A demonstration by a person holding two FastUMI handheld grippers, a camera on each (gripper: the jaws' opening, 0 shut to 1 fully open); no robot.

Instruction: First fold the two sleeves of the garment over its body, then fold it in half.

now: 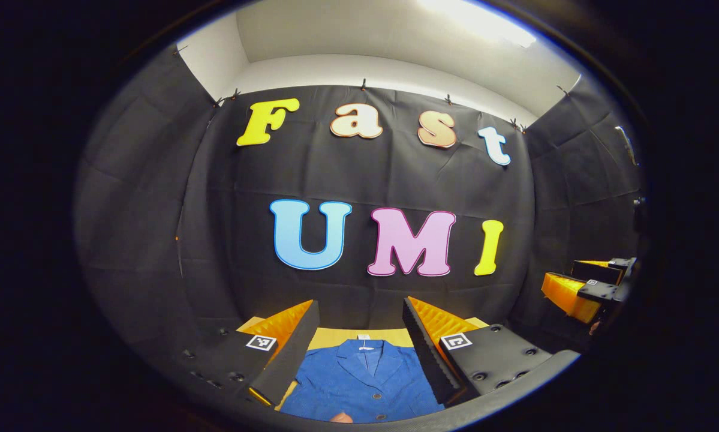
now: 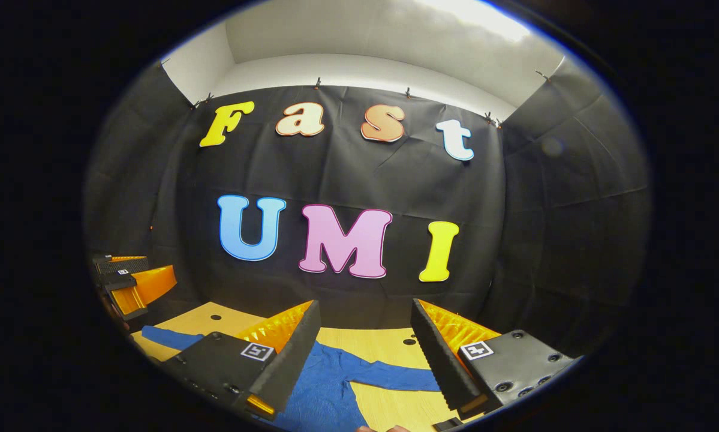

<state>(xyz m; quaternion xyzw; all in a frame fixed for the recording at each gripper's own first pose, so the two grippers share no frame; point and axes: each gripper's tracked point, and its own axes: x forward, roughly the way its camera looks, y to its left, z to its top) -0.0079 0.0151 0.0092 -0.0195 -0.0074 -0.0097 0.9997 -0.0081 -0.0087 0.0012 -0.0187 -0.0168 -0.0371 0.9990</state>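
A blue buttoned garment (image 1: 365,378) lies flat on the wooden table (image 1: 335,337), its collar pointing toward the far wall. My left gripper (image 1: 359,306) hovers over it, open, the collar showing between its fingers (image 1: 287,354). In the right gripper view one blue sleeve (image 2: 395,378) stretches out to the right across the table (image 2: 383,343), and another strip of blue cloth (image 2: 164,337) lies at the left. My right gripper (image 2: 365,306) stands open above the sleeve, nothing between its fingers. Each gripper also shows in the other's view: the right gripper (image 1: 587,287) and the left gripper (image 2: 128,282).
Black cloth walls close the booth behind and on both sides of the table. Small dark holes (image 2: 409,341) dot the tabletop. A bit of a hand (image 1: 341,417) shows at the bottom edge of the left gripper view.
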